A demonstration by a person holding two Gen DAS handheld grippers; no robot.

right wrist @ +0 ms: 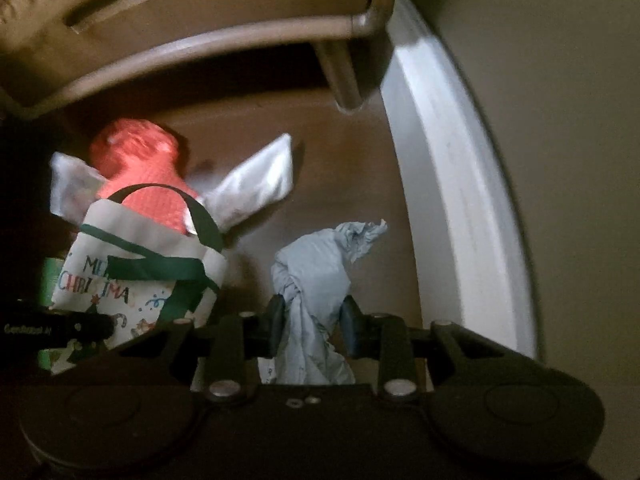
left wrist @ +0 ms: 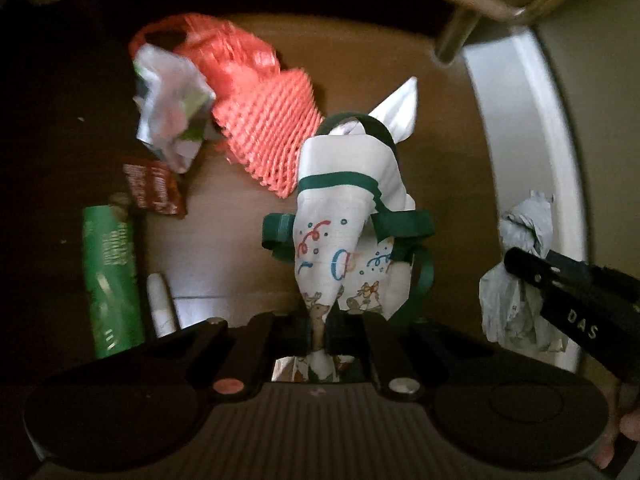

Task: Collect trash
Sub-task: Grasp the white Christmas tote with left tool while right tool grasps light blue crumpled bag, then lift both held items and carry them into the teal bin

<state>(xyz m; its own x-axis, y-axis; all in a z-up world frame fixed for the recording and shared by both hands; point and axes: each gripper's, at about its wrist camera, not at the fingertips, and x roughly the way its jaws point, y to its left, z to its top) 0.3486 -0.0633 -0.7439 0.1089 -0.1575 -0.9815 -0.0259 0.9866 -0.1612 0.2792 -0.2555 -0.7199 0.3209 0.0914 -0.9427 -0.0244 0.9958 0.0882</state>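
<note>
My left gripper is shut on the edge of a white Christmas gift bag with green ribbon handles, held above the brown floor. The bag also shows in the right wrist view, where a white wrapper sticks up behind its mouth. My right gripper is shut on a crumpled pale blue paper wad; it also shows in the left wrist view, to the right of the bag. A red foam net and a crumpled wrapper lie on the floor beyond the bag.
A green tube, a white stick and a brown sachet lie at the left on the floor. A wooden furniture leg and frame stand at the back. A white skirting board runs along the right wall.
</note>
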